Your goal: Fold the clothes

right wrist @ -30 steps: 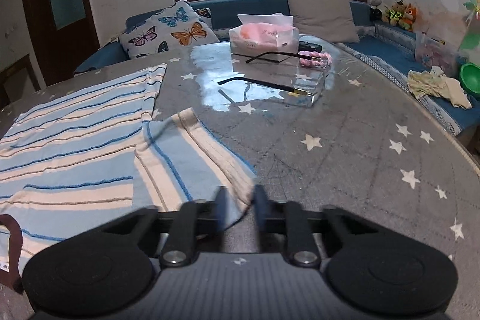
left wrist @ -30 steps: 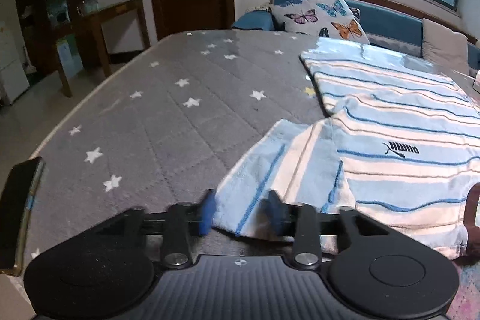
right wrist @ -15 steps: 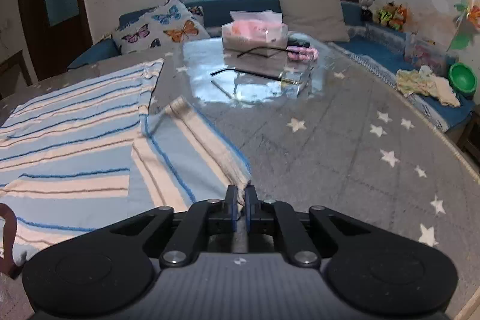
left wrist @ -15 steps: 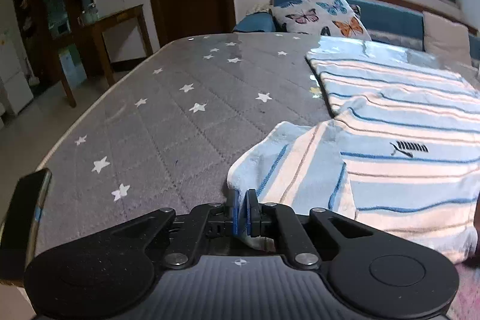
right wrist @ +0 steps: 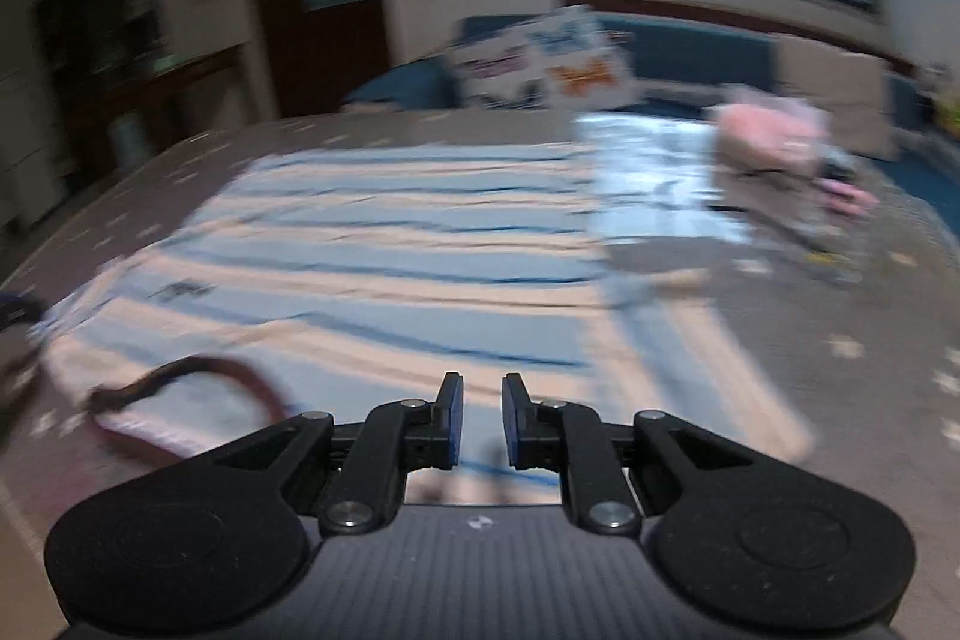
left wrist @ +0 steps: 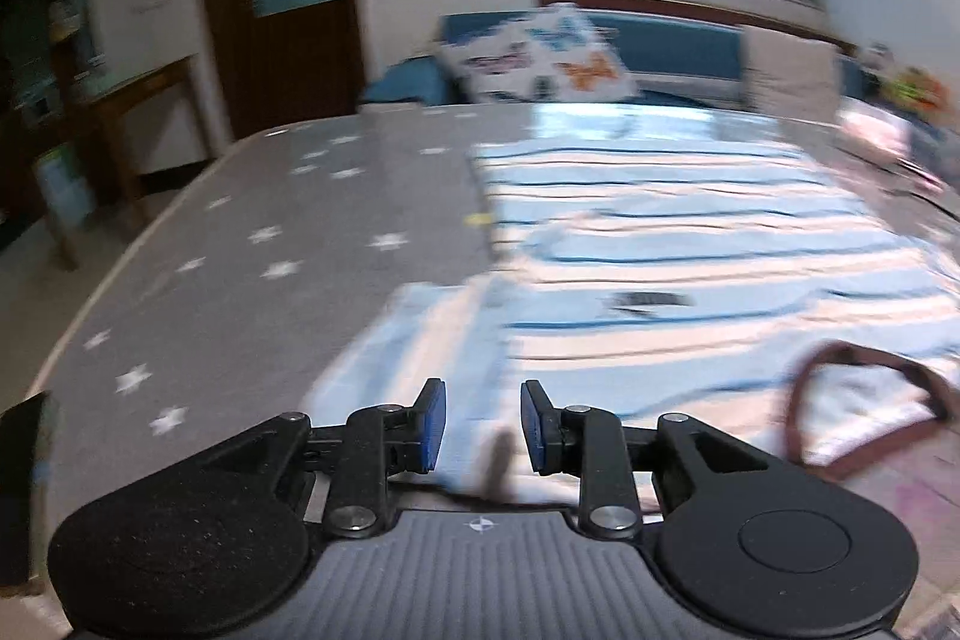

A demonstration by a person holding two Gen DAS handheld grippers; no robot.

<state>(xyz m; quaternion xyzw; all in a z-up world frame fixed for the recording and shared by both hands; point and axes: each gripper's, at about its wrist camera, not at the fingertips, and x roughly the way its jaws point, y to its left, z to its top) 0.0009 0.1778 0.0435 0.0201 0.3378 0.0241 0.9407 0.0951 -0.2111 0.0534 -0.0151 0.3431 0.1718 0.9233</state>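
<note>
A blue and white striped shirt (left wrist: 690, 244) lies flat on the grey star-patterned table (left wrist: 252, 280), its brown collar (left wrist: 864, 400) near me; it also shows in the right wrist view (right wrist: 390, 244). My left gripper (left wrist: 478, 424) is open above the shirt's left sleeve (left wrist: 420, 340), holding nothing. My right gripper (right wrist: 478, 418) is open over the shirt's near part, beside the right sleeve (right wrist: 690, 340); the collar (right wrist: 198, 388) lies to its left. Both views are motion-blurred.
A pink tissue box (right wrist: 768, 130) and dark thin items sit on the table's glossy far right. A butterfly pillow (left wrist: 540, 52) rests on the blue sofa behind. A wooden side table (left wrist: 138, 100) and door stand at left.
Both grippers were shut on the sleeve tips half a second ago; now both are open and the sleeves lie released. Both cameras have swung toward the shirt's middle.
</note>
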